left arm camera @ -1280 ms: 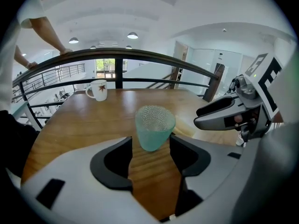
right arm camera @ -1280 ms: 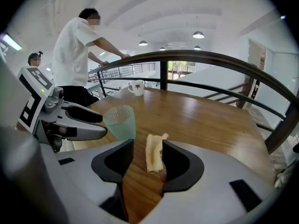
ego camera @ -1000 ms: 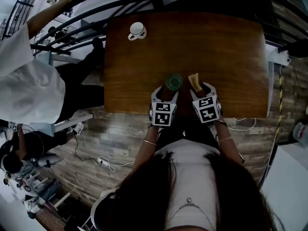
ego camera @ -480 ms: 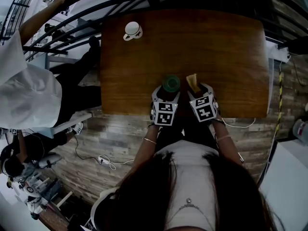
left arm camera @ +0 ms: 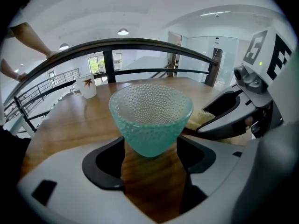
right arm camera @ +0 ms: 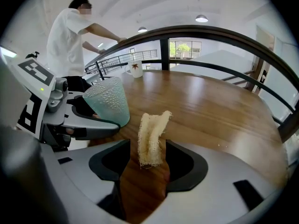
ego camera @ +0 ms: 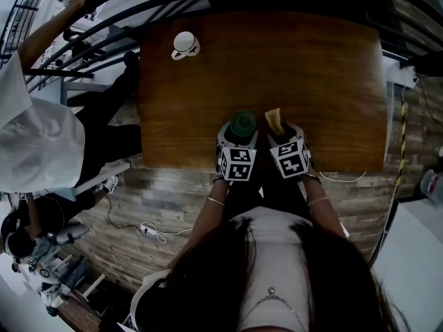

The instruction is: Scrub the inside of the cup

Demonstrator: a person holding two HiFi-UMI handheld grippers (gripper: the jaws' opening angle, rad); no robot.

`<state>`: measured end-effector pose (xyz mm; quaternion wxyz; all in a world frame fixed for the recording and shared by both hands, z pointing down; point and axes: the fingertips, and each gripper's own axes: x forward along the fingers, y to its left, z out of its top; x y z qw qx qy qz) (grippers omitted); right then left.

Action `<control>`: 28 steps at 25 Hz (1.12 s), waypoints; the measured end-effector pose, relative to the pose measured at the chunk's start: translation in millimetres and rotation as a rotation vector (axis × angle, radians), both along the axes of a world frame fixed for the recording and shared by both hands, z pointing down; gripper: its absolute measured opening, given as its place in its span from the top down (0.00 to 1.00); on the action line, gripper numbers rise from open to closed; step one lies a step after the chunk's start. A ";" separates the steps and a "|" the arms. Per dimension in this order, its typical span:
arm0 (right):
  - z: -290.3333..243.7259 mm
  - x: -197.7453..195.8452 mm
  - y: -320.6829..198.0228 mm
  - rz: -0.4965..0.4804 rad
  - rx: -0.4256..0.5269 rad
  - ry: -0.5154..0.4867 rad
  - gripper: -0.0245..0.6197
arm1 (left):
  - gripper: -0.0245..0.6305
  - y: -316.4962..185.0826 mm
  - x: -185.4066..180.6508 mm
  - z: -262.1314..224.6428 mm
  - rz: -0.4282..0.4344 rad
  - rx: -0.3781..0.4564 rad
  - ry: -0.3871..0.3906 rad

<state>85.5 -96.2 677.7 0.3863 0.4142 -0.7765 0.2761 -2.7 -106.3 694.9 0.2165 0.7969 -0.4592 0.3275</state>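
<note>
Teal pebbled glass cup (left arm camera: pixel 151 118), fibrous loofah (right arm camera: pixel 152 139)

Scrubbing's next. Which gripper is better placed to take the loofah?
Right. The right gripper, jaws just opened, straddles the upright loofah without pressing it. The left gripper, jaws also just opened, straddles the green cup.

dim head view, bright, fisheye-warped gripper views
</note>
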 end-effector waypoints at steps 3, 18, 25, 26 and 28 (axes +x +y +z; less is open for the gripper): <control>3.9 0.2 -1.3 -0.001 -0.004 0.001 0.59 | 0.43 -2.9 1.7 4.0 -0.003 0.008 -0.006; 17.0 0.3 -7.3 -0.017 0.001 0.036 0.60 | 0.42 -20.2 4.8 15.4 -0.011 0.011 -0.019; 18.9 2.0 -8.8 -0.008 0.015 0.053 0.62 | 0.44 -20.5 4.9 17.0 -0.008 0.030 -0.030; 18.7 2.9 -8.3 -0.006 0.016 0.055 0.63 | 0.44 -20.0 5.6 16.7 -0.004 0.031 -0.032; 18.7 4.0 -6.6 -0.006 0.018 0.060 0.69 | 0.44 -19.5 6.9 16.7 0.003 0.031 -0.034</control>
